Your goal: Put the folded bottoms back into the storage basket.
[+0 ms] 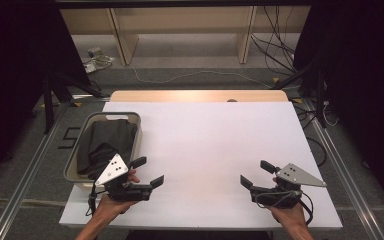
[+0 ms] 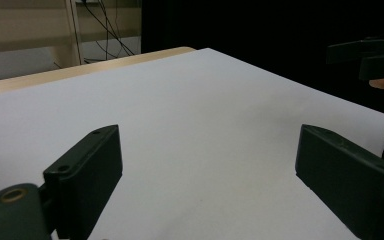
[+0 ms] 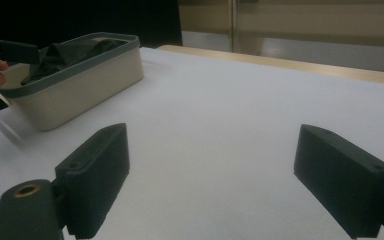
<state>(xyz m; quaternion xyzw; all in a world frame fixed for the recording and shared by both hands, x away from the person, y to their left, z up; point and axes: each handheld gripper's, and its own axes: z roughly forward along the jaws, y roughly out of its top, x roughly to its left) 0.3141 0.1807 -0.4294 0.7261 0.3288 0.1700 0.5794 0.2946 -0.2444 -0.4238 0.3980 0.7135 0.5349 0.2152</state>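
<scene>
Dark, limp cloth [image 1: 105, 145] lies crumpled in the beige, grey-rimmed rectangular plastic basket [image 1: 136, 131] at the left of the smooth white surface [image 1: 205, 145], just beyond the left claw [image 1: 151, 171]; the right claw [image 1: 254, 173] is well apart from it, and both claws stand apart with nothing between them. I judge the soft folds could slip a shallow pinch or snag the rim, dragging the light basket along.
</scene>
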